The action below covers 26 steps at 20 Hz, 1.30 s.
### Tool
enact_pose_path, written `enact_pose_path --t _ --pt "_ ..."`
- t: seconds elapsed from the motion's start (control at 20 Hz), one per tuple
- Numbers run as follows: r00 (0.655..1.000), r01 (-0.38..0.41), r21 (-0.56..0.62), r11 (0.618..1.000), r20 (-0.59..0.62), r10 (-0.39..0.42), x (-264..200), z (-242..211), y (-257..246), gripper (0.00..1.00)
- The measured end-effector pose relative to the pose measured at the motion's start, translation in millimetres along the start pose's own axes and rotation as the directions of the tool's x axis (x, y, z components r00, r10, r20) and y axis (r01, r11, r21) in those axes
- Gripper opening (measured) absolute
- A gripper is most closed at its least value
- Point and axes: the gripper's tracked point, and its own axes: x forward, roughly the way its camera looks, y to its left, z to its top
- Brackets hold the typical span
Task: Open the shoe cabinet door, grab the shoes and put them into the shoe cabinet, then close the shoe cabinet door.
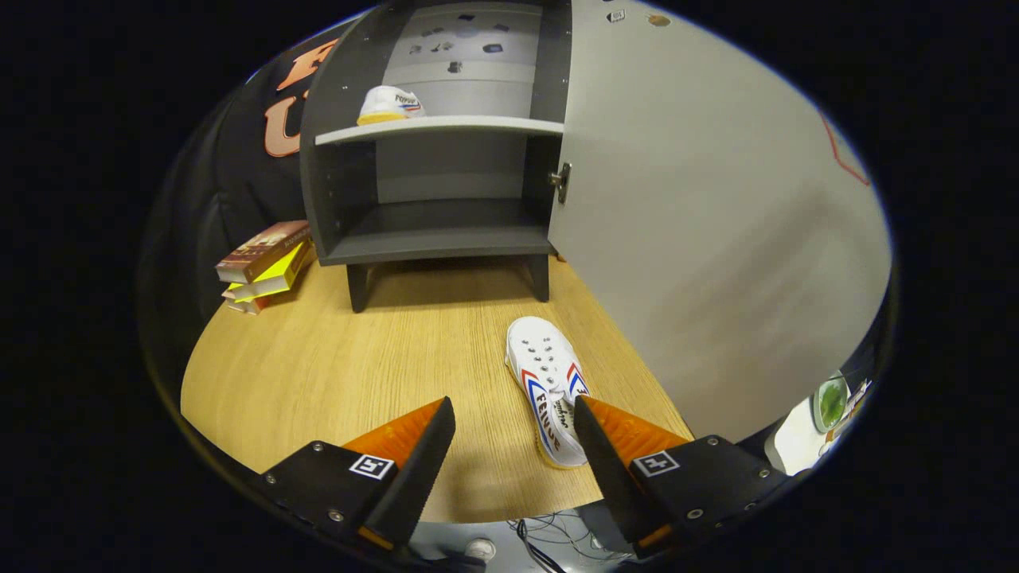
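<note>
Spanning the booth, a wooden table bears the shoe cabinet; tongs gape released.

Even, fairly bright overhead light on wooden table. Soft shadow under shoe cabinet, lower compartment dim. Open door shows faint streaky motion blur on near part. White shoe sharp. Gripper fingers spread apart, casting dull shadow on near table. Strong fisheye bending toward edges.
</note>
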Motion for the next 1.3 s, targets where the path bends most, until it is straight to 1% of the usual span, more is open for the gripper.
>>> enact_pose_path --t 0.1,0.15,0.25,0.3,0.35,0.4,0.5,0.6,0.75,0.8,0.85,0.9,0.95,1.0,1.1,1.2,1.3 --pt "1.000 -0.009 0.000 1.000 -0.029 0.009 25 -6 -3 0.92" --pt "0.999 -0.011 -0.004 1.000 -0.037 0.011 38 -8 -5 0.90" --pt "0.998 -0.012 -0.010 1.000 -0.059 0.011 58 -13 -11 0.81" --pt "0.997 -0.015 -0.006 1.000 -0.069 0.015 67 -14 -13 0.74" --pt "0.997 -0.023 0.003 1.000 -0.078 0.023 74 -16 -14 0.72" --pt "0.996 -0.032 0.010 0.999 -0.089 0.033 80 -18 -13 0.66" --pt "0.993 -0.047 0.008 0.999 -0.111 0.047 92 -24 -15 0.59" --pt "0.988 -0.070 -0.004 0.998 -0.137 0.069 98 -30 -13 0.55" --pt "0.985 -0.065 -0.036 0.997 -0.165 0.058 108 -40 -15 0.48" --pt "0.985 -0.057 -0.049 0.997 -0.168 0.048 111 -42 -19 0.43" --pt "0.984 -0.066 -0.052 0.996 -0.167 0.057 112 -42 -19 0.38" --pt "0.983 -0.078 -0.058 0.995 -0.169 0.067 114 -42 -19 0.25" --pt "0.982 -0.095 -0.065 0.993 -0.169 0.083 111 -42 -18 0.21" --pt "0.981 -0.104 -0.073 0.992 -0.171 0.090 112 -41 -16 0.14" --pt "0.982 -0.100 -0.113 0.989 -0.171 0.080 110 -39 -16 0.00" --pt "0.985 -0.097 -0.135 0.986 -0.155 0.076 105 -30 -13 0.00" --pt "0.982 -0.131 -0.089 0.987 -0.149 0.117 98 -18 -7 0.00"
